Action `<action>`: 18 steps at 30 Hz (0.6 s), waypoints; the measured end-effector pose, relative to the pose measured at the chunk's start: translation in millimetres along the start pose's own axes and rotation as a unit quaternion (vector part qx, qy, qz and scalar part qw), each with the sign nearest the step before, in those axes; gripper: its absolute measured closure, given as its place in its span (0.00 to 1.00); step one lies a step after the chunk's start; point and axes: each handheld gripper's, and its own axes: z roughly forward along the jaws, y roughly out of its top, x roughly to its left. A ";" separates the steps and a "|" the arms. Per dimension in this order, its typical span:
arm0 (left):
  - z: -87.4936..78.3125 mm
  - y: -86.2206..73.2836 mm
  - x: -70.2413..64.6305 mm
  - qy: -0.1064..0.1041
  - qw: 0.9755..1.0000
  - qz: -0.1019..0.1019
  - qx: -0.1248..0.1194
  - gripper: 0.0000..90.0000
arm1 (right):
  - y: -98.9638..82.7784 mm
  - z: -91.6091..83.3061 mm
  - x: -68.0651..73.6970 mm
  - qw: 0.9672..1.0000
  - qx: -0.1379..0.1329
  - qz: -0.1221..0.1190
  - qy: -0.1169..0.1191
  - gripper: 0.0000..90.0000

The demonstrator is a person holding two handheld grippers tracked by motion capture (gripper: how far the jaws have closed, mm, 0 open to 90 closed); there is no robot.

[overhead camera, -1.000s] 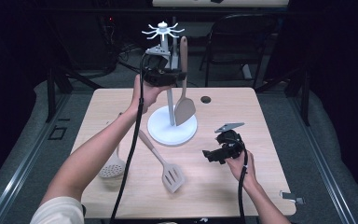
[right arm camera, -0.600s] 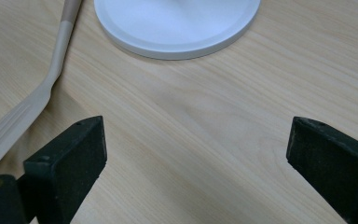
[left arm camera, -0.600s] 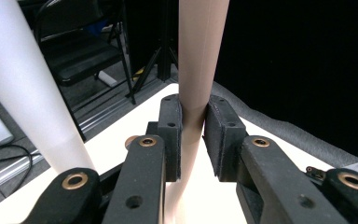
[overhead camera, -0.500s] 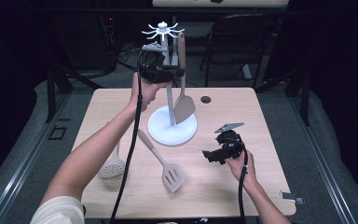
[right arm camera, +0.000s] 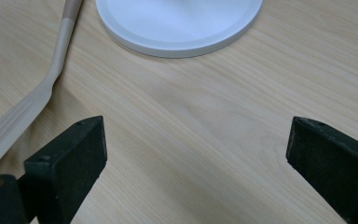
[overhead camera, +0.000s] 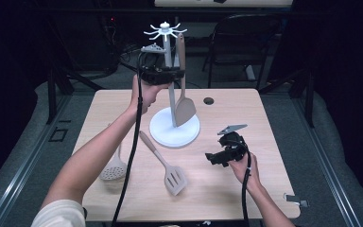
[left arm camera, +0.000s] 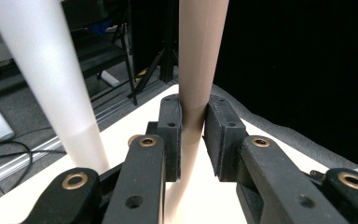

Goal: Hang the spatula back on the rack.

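A white utensil stand [overhead camera: 175,128] with a hook crown on top rises from its round base at the table's middle back. My left gripper [overhead camera: 178,74] is raised beside the pole and shut on the handle of a beige solid spatula [overhead camera: 185,109], which hangs upright with its blade just above the base. In the left gripper view the pads [left arm camera: 172,135] clamp that spatula handle [left arm camera: 199,60], and the white pole [left arm camera: 51,79] stands to the left. My right gripper [overhead camera: 220,155] rests low on the table to the right of the base, jaws wide open [right arm camera: 196,144] and empty.
A beige slotted turner [overhead camera: 172,175] lies on the table in front of the stand, its handle [right arm camera: 51,79] near my right gripper. A skimmer spoon [overhead camera: 113,169] lies at the left. A small round hole [overhead camera: 209,100] marks the tabletop; a chair [overhead camera: 246,42] stands behind.
My left gripper with the spatula has shifted only slightly beside the pole. The right gripper has stayed in place.
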 end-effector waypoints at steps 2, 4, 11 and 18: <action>0.3 -1.1 1.7 0.003 1.000 -0.001 -0.002 0.85 | -0.1 0.4 0.1 1.000 -0.002 0.002 0.002 0.05; 0.3 -2.1 3.7 0.004 1.000 -0.004 -0.001 0.85 | -0.1 0.4 -0.1 1.000 -0.002 0.002 0.002 0.06; 0.9 -4.5 6.3 0.028 1.000 0.006 0.000 0.85 | 0.0 0.3 0.0 1.000 0.000 0.000 0.000 0.06; 1.2 -4.9 5.8 0.057 0.998 0.038 0.002 0.85 | 0.0 0.9 0.7 1.000 0.002 -0.002 0.003 0.06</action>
